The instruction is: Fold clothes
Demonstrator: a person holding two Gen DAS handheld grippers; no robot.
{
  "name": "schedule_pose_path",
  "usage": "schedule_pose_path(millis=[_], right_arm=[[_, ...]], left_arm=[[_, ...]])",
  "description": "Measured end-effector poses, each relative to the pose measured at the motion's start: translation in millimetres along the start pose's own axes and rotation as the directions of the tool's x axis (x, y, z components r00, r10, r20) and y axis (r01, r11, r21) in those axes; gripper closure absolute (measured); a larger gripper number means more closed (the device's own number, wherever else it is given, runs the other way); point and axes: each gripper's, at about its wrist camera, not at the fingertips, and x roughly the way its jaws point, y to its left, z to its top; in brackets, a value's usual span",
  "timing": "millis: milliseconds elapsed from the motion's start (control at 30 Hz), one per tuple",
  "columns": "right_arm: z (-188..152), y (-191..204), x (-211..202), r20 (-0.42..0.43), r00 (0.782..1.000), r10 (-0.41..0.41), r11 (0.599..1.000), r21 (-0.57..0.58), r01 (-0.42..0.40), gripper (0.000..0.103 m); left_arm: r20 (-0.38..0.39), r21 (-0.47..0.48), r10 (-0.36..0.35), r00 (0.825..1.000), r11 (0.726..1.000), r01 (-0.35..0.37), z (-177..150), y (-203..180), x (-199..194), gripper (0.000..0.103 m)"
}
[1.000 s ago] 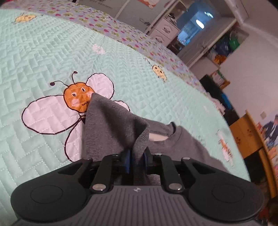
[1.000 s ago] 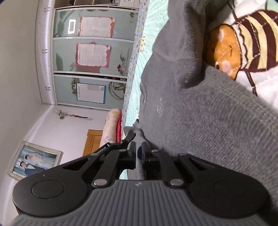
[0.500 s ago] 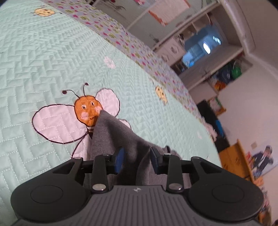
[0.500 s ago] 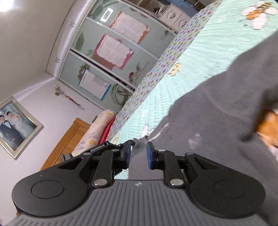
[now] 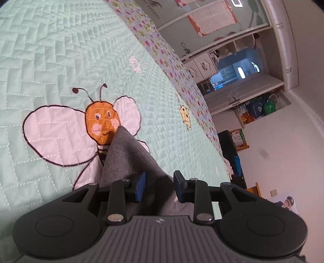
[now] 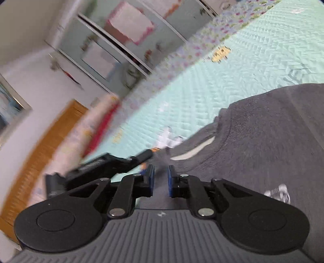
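Grey sweater (image 5: 129, 159) on the quilt (image 5: 60, 50), one fold laid over the bee (image 5: 101, 121): your left gripper (image 5: 158, 185) closing, pads clear of cloth; right gripper (image 6: 160, 179) closing, empty. Next, regrip a fresh edge

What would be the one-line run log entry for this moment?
task: fold clothes | left hand-held gripper: closing, grey sweater between jaws | right hand-held gripper: closing, over sweater | surface: bee quilt

The word "WEDDING" is partly made out on a dark poster (image 5: 150, 10) past the bed; other print is too blurred.
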Motion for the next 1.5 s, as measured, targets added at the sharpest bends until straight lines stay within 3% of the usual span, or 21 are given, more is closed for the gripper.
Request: schedule_pose_path(millis=[100, 267, 367, 500, 633, 700, 800, 900, 1067, 1200, 1300, 1367, 1433, 1467, 1500], right_arm=[[6, -1, 26, -0.025, 0.996, -0.089, 0.996, -0.002, 0.089, 0.09], [-2, 4, 56, -0.064, 0.994, -0.09, 0.996, -0.014, 0.089, 0.089], [-10, 17, 63, -0.061, 0.994, -0.088, 0.992, -0.101, 0.082, 0.088], [-24, 29, 73, -0.04, 0.991, -0.127, 0.955, -0.275, 0.111, 0.088], [-27, 29, 73, -0.019, 0.987, -0.157, 0.944, -0.297, 0.144, 0.087], [-27, 27, 73, -0.012, 0.988, -0.156, 0.947, -0.286, 0.146, 0.087], [-28, 25, 72, -0.004, 0.989, -0.151, 0.95, -0.278, 0.143, 0.086], [-29, 25, 70, 0.003, 0.99, -0.143, 0.951, -0.276, 0.138, 0.085], [-29, 22, 70, -0.002, 0.992, -0.129, 0.955, -0.269, 0.124, 0.084], [-26, 21, 50, 0.029, 0.995, -0.095, 0.967, -0.234, 0.099, 0.081], [-28, 19, 2, 0.063, 0.998, -0.001, 0.987, -0.162, 0.012, 0.081], [-36, 5, -27, 0.03, 0.991, 0.132, 0.991, -0.034, -0.131, 0.081], [-55, -7, -36, -0.018, 0.986, 0.166, 0.986, 0.012, -0.166, 0.076], [-67, -13, -30, -0.079, 0.988, 0.133, 0.991, 0.009, -0.133, 0.076], [-77, -19, -25, -0.078, 0.992, 0.103, 0.995, -0.008, -0.104, 0.097]], left_arm=[[-0.007, -0.006, 0.001, 1.0, 1.0, -0.002, 0, 5, 6, 0.072], [-0.014, -0.018, -0.009, 1.0, 1.0, 0.008, 1, 13, 10, 0.073], [-0.015, -0.022, -0.025, 1.0, 0.999, 0.024, 1, 16, 9, 0.074], [-0.021, -0.063, -0.045, 0.999, 0.997, 0.044, 2, 25, 9, 0.074], [-0.006, -0.071, -0.051, 0.999, 0.996, 0.05, 4, 24, -7, 0.074], [0.01, -0.033, -0.093, 0.996, 0.995, 0.094, 2, 12, -19, 0.074], [-0.048, 0.023, -0.14, 0.989, 0.99, 0.141, -3, -7, -18, 0.07], [-0.123, 0.051, -0.095, 0.988, 0.993, 0.102, -9, -11, -1, 0.071], [-0.101, 0.063, -0.002, 0.995, 0.998, 0.009, -4, 4, 9, 0.095], [-0.098, 0.081, 0.031, 0.995, 0.996, -0.023, -1, 12, 12, 0.1], [-0.098, 0.098, 0.049, 0.994, 0.994, -0.039, 1, 17, 13, 0.1], [-0.089, 0.102, 0.048, 0.995, 0.994, -0.039, 0, 18, 13, 0.1], [-0.079, 0.109, 0.053, 0.995, 0.993, -0.044, 0, 16, 13, 0.099], [-0.072, 0.114, 0.065, 0.995, 0.992, -0.056, -2, 12, 12, 0.099], [-0.064, 0.119, 0.076, 0.995, 0.991, -0.068, -3, 8, 11, 0.099]])
